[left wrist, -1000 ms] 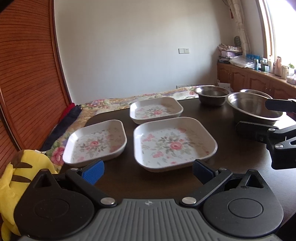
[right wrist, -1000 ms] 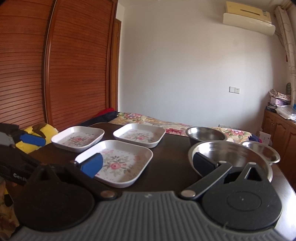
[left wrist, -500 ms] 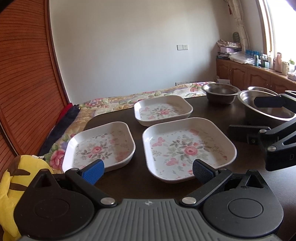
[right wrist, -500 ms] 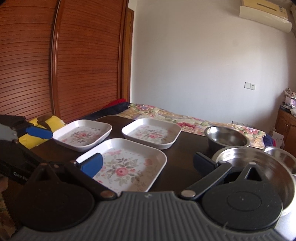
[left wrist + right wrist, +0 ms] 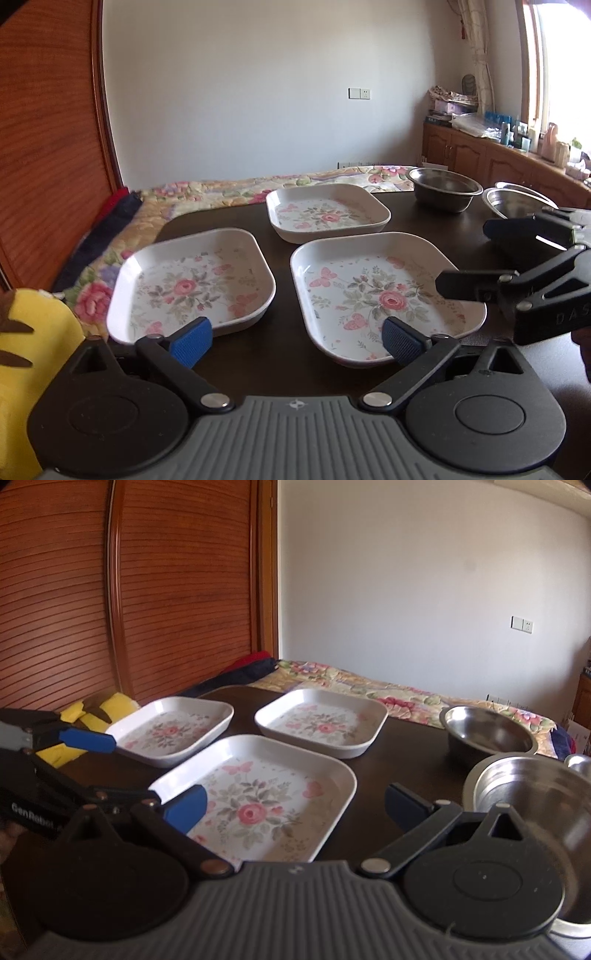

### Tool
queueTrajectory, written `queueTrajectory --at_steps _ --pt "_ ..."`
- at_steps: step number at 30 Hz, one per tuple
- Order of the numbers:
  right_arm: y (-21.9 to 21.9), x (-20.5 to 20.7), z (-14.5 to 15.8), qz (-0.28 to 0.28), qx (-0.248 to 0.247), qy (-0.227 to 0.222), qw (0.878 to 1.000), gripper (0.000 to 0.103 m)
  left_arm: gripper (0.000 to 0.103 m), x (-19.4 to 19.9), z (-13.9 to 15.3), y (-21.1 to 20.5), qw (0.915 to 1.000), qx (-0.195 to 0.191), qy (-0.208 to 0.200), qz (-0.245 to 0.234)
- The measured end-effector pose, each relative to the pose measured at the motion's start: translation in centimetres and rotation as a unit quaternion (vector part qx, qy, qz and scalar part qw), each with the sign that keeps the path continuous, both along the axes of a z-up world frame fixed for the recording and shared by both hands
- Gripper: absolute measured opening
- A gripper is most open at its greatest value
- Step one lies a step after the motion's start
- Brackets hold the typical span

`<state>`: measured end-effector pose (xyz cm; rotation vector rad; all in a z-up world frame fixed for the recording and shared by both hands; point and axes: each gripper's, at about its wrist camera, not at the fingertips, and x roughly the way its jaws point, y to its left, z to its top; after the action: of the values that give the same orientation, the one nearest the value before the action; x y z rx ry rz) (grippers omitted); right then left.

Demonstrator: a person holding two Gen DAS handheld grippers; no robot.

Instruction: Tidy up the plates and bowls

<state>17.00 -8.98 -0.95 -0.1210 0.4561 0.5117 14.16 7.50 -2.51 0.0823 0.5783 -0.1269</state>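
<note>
From the left wrist view we see the left hand-held gripper [image 5: 297, 341] spread wide with nothing between its blue pads, low over the dark tabletop [image 5: 280, 354]. Three white floral plates lie there: the left plate [image 5: 192, 284] just ahead of the left pad, the near plate [image 5: 376, 295] ahead of the right pad, and the far plate [image 5: 327, 212] behind them. The plates sit close together but apart. Two steel bowls, the small bowl [image 5: 443, 188] and the large bowl [image 5: 517, 201], stand at the far right. The right hand-held gripper [image 5: 476, 258] reaches in from the right over the near plate's edge.

From the right wrist view we see the right hand-held gripper [image 5: 295, 805] also wide open and empty, above the near plate [image 5: 258, 797]. The large bowl [image 5: 532, 805] lies beside its right finger, with the small bowl [image 5: 487, 734] beyond. The left plate [image 5: 173, 729] and far plate [image 5: 321, 720] rest farther back. The left hand-held gripper [image 5: 96, 768] enters from the left, its jaws parted.
</note>
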Motion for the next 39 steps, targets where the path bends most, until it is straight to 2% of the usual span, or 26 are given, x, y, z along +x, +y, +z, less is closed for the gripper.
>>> queueTrajectory --at_steps 2,4,8,13,15,17,26,33,39 --pt "0.1 0.3 -0.3 0.003 -0.002 0.009 1.000 0.086 0.088 0.3 -0.2 0.3 0.9999 -0.015 0.007 -0.004" --pt "0.1 0.6 -0.6 0.004 -0.004 0.019 1.000 0.084 0.083 0.6 -0.4 0.5 0.9995 -0.027 0.012 -0.008" --pt "0.1 1.1 -0.9 0.002 -0.006 0.034 0.999 0.069 0.060 1.2 -0.6 0.7 0.9985 -0.048 0.022 -0.016" --pt "-0.2 1.5 -1.3 0.000 -0.004 0.056 0.998 0.053 0.048 1.8 -0.8 0.5 0.9977 -0.061 0.024 -0.020" --pt "-0.3 1.7 -1.4 -0.003 -0.004 0.062 0.998 0.051 0.041 2.0 -0.9 0.4 0.9975 -0.062 0.027 -0.021" --pt "-0.5 1.9 -1.5 -0.003 -0.003 0.069 0.998 0.042 0.032 2.3 -1.0 0.3 0.9969 -0.067 0.031 -0.025" --pt "-1.0 2.4 -1.7 -0.002 -0.002 0.083 0.997 0.032 0.024 3.4 -1.5 0.0 0.9969 -0.063 0.042 -0.022" --pt "-1.3 2.5 -1.8 -0.001 0.005 0.089 0.996 0.030 0.023 4.0 -1.6 -0.3 0.9975 -0.053 0.042 -0.018" --pt "-1.7 2.4 -1.7 -0.011 0.016 0.095 0.995 0.025 0.015 3.7 -1.3 -0.1 0.9974 -0.056 0.042 -0.015"
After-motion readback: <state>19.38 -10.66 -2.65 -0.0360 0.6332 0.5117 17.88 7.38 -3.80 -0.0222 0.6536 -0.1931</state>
